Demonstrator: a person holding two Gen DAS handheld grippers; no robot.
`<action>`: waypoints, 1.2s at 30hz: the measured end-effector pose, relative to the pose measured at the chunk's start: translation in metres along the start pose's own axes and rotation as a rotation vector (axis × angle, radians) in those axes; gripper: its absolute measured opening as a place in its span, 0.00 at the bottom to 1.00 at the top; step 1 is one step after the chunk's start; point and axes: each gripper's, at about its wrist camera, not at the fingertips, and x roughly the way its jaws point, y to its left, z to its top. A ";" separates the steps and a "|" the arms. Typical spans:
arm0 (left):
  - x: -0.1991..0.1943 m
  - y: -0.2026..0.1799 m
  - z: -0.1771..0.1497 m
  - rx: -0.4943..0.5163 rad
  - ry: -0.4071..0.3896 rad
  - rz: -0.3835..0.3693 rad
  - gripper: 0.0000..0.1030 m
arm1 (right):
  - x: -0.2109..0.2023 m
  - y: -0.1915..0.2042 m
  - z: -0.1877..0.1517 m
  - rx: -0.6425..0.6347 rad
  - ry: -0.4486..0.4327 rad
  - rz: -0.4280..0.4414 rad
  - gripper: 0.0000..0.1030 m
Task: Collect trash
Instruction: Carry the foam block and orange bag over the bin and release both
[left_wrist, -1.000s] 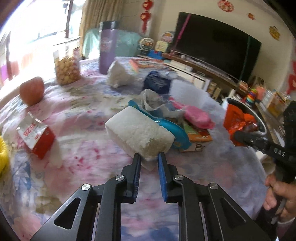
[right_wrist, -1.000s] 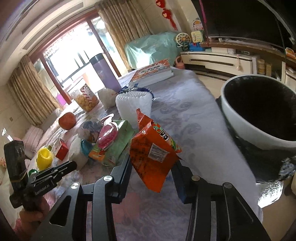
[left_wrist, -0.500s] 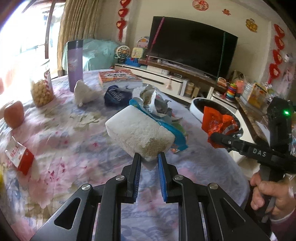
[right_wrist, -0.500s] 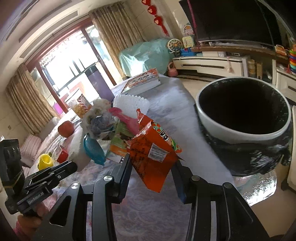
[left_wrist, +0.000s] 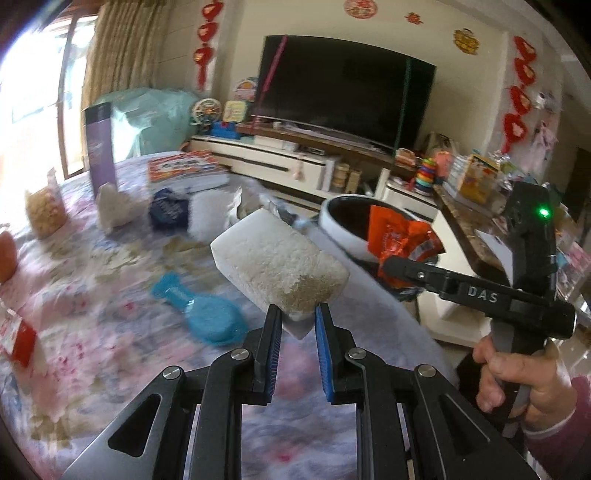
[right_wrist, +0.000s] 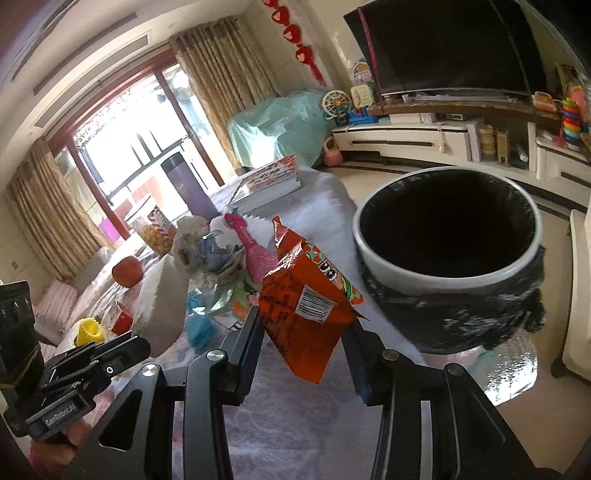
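A white foam block (left_wrist: 279, 264), rough and crumbly on its face, is held by one lower corner between the left tongs (left_wrist: 298, 334), tilted above the tabletop. An orange snack wrapper (right_wrist: 301, 306), crumpled and bearing a barcode, is pinched upright in the right tongs (right_wrist: 303, 356). A white-rimmed bin (right_wrist: 448, 275) with a black liner stands open just beside the tabletop edge.

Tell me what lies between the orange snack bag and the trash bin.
Nothing: in the right wrist view, only bare tablecloth shows between the orange snack bag and the trash bin.
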 end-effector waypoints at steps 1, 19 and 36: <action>0.003 -0.005 0.002 0.011 -0.001 -0.011 0.16 | -0.003 -0.003 0.001 0.005 -0.004 -0.004 0.41; 0.078 -0.038 0.034 0.107 0.039 -0.081 0.16 | -0.028 -0.051 0.009 0.072 -0.042 -0.081 0.41; 0.142 -0.063 0.079 0.154 0.072 -0.093 0.16 | -0.019 -0.090 0.043 0.083 -0.039 -0.128 0.41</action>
